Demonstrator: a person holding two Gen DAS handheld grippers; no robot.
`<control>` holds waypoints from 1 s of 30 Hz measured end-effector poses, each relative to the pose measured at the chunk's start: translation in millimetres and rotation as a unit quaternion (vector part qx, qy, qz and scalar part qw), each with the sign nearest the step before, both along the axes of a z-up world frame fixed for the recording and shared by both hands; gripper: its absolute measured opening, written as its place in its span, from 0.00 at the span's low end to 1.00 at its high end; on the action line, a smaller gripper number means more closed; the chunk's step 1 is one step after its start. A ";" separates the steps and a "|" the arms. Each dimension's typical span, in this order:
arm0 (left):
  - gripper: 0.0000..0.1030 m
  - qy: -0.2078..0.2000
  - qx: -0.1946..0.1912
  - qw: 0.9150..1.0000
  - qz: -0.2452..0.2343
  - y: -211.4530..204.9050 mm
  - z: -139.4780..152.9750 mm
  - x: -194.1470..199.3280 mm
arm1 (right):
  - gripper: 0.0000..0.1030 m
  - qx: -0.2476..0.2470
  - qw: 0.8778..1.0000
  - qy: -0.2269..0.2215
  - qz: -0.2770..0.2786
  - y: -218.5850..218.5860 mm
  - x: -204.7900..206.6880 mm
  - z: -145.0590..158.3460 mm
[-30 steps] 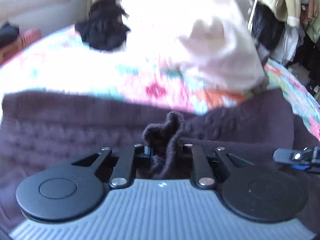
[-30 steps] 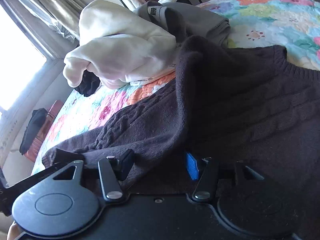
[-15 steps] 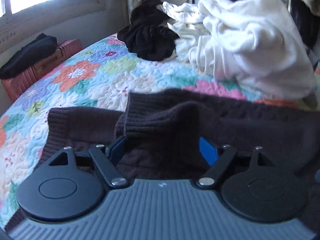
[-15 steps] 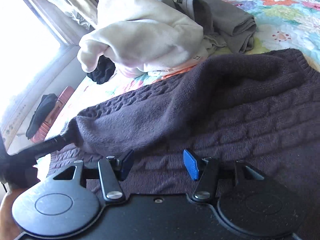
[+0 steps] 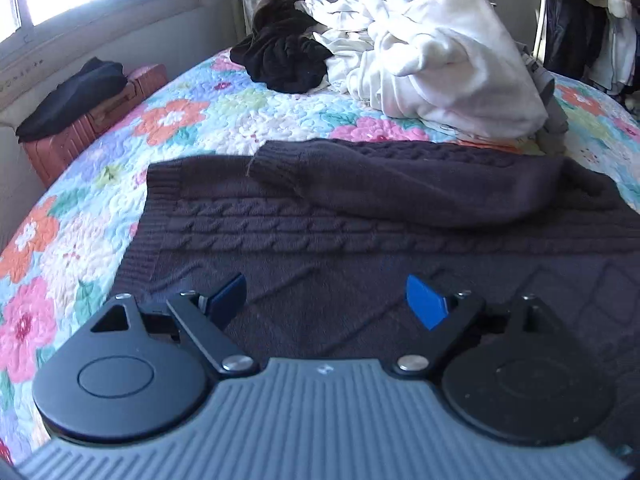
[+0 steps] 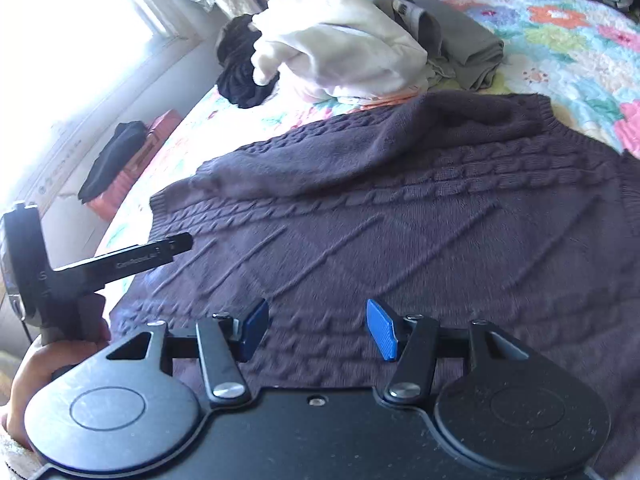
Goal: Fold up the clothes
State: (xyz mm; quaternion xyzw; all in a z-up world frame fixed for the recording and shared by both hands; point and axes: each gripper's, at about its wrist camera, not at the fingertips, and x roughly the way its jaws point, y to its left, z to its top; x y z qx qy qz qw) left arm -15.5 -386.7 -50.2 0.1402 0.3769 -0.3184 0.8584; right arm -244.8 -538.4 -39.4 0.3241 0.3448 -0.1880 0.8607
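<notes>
A dark purple cable-knit sweater [image 5: 360,232] lies flat on the flowered quilt [image 5: 120,208], with one sleeve [image 5: 400,184] folded across its far part. It also shows in the right wrist view [image 6: 400,232]. My left gripper [image 5: 326,300] is open and empty, hovering over the sweater's near part. My right gripper [image 6: 316,326] is open and empty over the sweater too. The left gripper's body also shows at the left of the right wrist view [image 6: 120,264], held by a hand.
A pile of white clothes [image 5: 444,64], a black garment [image 5: 284,60] and grey folded clothes [image 6: 460,40] lie at the far side of the bed. A reddish suitcase [image 5: 88,120] with dark cloth on it stands by the window wall. Hanging clothes [image 5: 588,12] are at far right.
My left gripper let go of the sleeve, opened and pulled back; the sleeve now lies folded across the sweater. My right gripper stayed open and drew back a little.
</notes>
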 end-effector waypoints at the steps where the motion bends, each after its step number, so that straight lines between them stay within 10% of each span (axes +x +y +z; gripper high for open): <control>1: 0.86 0.016 -0.002 1.000 0.002 6.2 2.2 -6.9 | 0.59 -0.007 1.000 0.005 -0.006 6.7 -7.4 5.6; 9: 0.99 -0.048 0.078 0.996 0.014 53.5 8.5 -66.5 | 0.86 -0.055 0.998 0.006 -0.024 60.4 -62.1 55.7; 30: 1.00 -0.010 0.050 0.997 -0.051 114.5 57.1 -188.8 | 0.86 -0.110 0.989 0.068 -0.072 142.1 -130.8 80.8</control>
